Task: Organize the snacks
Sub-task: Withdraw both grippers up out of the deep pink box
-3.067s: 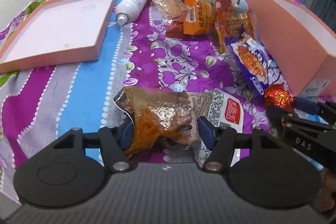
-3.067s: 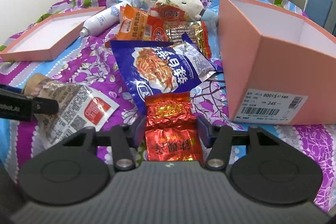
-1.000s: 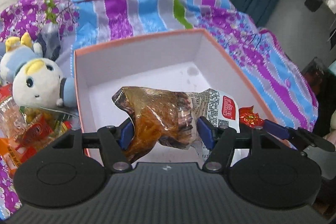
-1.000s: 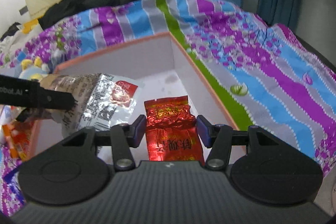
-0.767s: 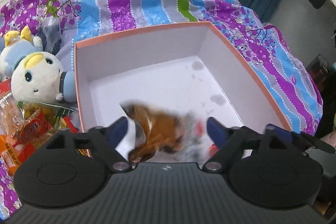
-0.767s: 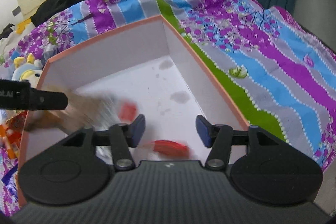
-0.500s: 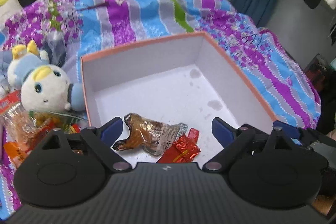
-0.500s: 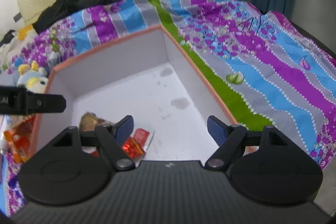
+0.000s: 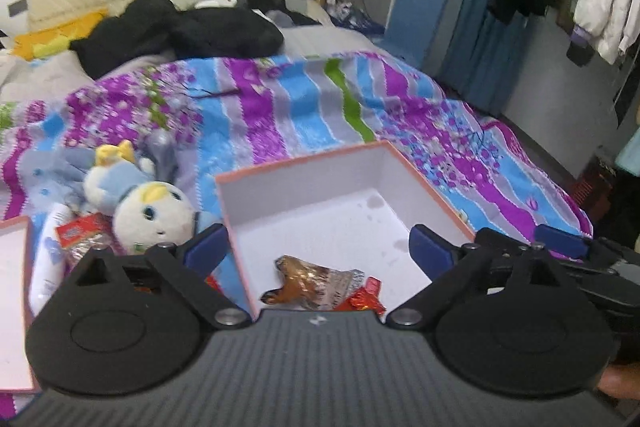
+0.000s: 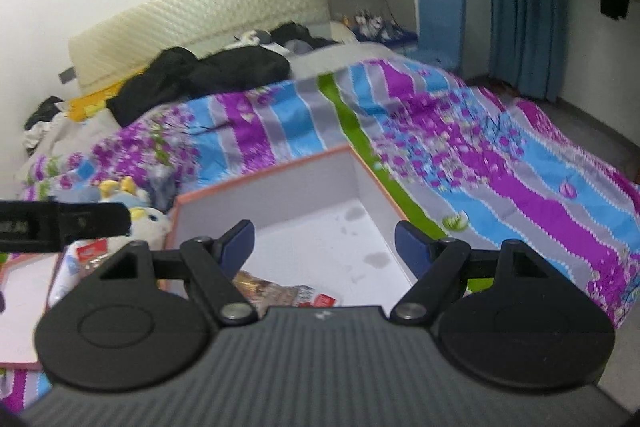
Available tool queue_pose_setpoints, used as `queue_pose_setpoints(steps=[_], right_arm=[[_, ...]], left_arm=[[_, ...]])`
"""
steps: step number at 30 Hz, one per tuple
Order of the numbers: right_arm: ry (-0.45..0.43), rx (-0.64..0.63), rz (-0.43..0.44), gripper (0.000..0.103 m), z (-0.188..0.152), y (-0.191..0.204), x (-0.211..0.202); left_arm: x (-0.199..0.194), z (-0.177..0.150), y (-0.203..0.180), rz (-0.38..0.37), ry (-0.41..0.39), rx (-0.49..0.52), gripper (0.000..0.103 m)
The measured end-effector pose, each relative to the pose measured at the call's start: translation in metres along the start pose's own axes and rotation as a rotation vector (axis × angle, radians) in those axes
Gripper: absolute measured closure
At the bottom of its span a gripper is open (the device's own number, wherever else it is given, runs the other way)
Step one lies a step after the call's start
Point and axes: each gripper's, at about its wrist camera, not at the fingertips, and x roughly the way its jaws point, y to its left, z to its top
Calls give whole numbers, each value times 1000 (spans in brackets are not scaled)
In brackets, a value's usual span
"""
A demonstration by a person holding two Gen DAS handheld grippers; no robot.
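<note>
Both tongs, left (image 9: 316, 251) and right (image 10: 324, 247), are standing apart and empty above the box (image 9: 424, 191); swing back toward the snacks (image 9: 76, 235) beside the toy (image 9: 152, 211).

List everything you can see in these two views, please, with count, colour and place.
box: one, pink outside, white inside, open on the bed.
brown snack packet: one, brown and silver, near corner of the box.
red snack packet: one, red foil, in the box beside the brown one.
plush toy: one, white and blue, left of the box.
loose snacks: several, red and orange, left of the box.
lid: one, pink, far left.
bedspread: one, purple and blue stripes.
left gripper: jaws open, empty.
right gripper: jaws open, empty.
</note>
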Motion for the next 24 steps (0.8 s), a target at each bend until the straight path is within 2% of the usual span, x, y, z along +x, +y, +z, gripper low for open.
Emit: queue_pose_setpoints(steps=[6,17,24], right_arm=[[-31,-23,41,24,-8,23,-28],[-41,-23,114,24,-44,57,-66],[4,-63,160,24,-82,79,-77]], left_arm=[[-36,-18,21,29,-30,-25,4],[-88,-68,68,85,-66,-95,4],[-101,-120,104,158,-3,-184,4]])
